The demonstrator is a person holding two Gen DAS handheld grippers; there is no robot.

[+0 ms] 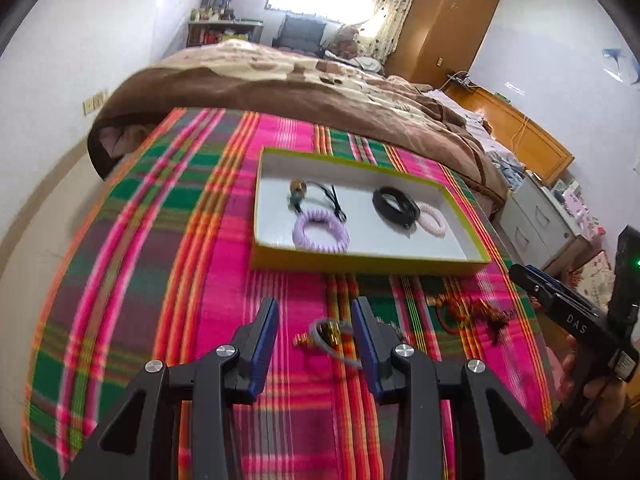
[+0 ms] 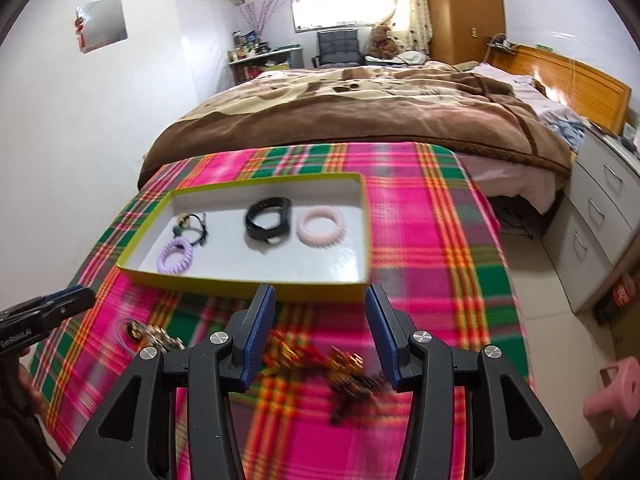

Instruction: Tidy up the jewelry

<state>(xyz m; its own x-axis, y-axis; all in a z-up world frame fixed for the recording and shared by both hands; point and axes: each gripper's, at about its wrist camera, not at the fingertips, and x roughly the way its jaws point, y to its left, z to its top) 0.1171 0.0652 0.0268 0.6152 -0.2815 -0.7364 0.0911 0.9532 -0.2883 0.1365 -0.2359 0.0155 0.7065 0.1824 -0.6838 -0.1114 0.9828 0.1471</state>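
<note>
**Operator:** Plaid cloth [image 1: 168,216], pink and green, covers the work surface in my left wrist view. My left gripper [image 1: 316,332] hangs above it with its jaws apart and nothing between the pads. On the cloth just beyond the fingertips lies a grey cord piece with gold beads [image 1: 328,336], untouched.

**Checker:** Location of the tray?

**Operator:** Further out. The yellow-rimmed tray [image 1: 360,258] has a white floor and holds four items: a lilac coil bracelet [image 1: 320,232] near the front wall, a black cord pendant [image 1: 316,196] just behind it, a black band [image 1: 394,204] right of centre, and a pale pink coil bracelet [image 1: 432,218] touching that band. A red-and-gold tangle [image 1: 472,312] lies on the cloth in front of the tray, to the right. My right gripper [image 1: 532,280] enters at the right edge.

**Checker:** Right wrist view?

**Operator:** My right gripper [image 2: 318,328] is spread wide and holds nothing. The red-and-gold tangle [image 2: 344,364] lies blurred on the cloth beneath its fingers; I cannot tell whether the pads touch it. The tray [image 2: 244,284] sits directly ahead with the same four items. The grey cord piece [image 2: 148,334] lies left of the tangle, near my left gripper [image 2: 80,296] at the left edge. A brown blanket [image 2: 360,116] covers the bed behind.
</note>
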